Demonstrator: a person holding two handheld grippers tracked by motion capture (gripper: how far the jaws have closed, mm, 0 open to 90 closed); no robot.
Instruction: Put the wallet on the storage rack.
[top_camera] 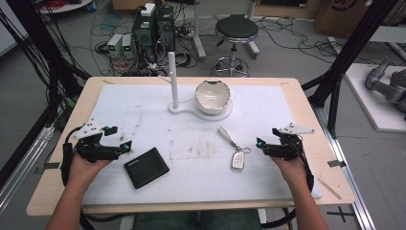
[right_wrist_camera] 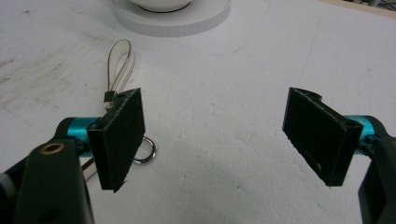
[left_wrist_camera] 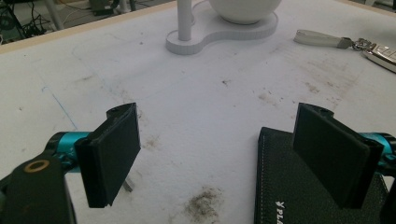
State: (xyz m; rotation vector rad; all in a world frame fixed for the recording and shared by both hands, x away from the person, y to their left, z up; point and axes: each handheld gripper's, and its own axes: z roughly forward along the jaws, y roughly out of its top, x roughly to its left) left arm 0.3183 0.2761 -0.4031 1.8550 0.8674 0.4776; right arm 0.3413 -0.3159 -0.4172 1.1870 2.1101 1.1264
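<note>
A black wallet [top_camera: 146,167] lies flat on the white mat, just right of my left gripper [top_camera: 125,146]. In the left gripper view the wallet [left_wrist_camera: 289,186] sits under the right jaw, and the left gripper [left_wrist_camera: 217,158] stands open with only mat between its pads. A car key fob [top_camera: 238,160] with a pale strap [top_camera: 226,134] and a ring lies left of my right gripper [top_camera: 259,143]. In the right gripper view the strap [right_wrist_camera: 120,63] and ring [right_wrist_camera: 148,151] show beside the left jaw; the right gripper [right_wrist_camera: 215,135] is open and holds nothing.
A white bowl [top_camera: 212,96] rests on a white stand base [top_camera: 184,109] with an upright post [top_camera: 173,79] at the back middle of the mat. The mat covers a wooden table [top_camera: 306,110]. A stool [top_camera: 236,31], computers and cables stand on the floor beyond.
</note>
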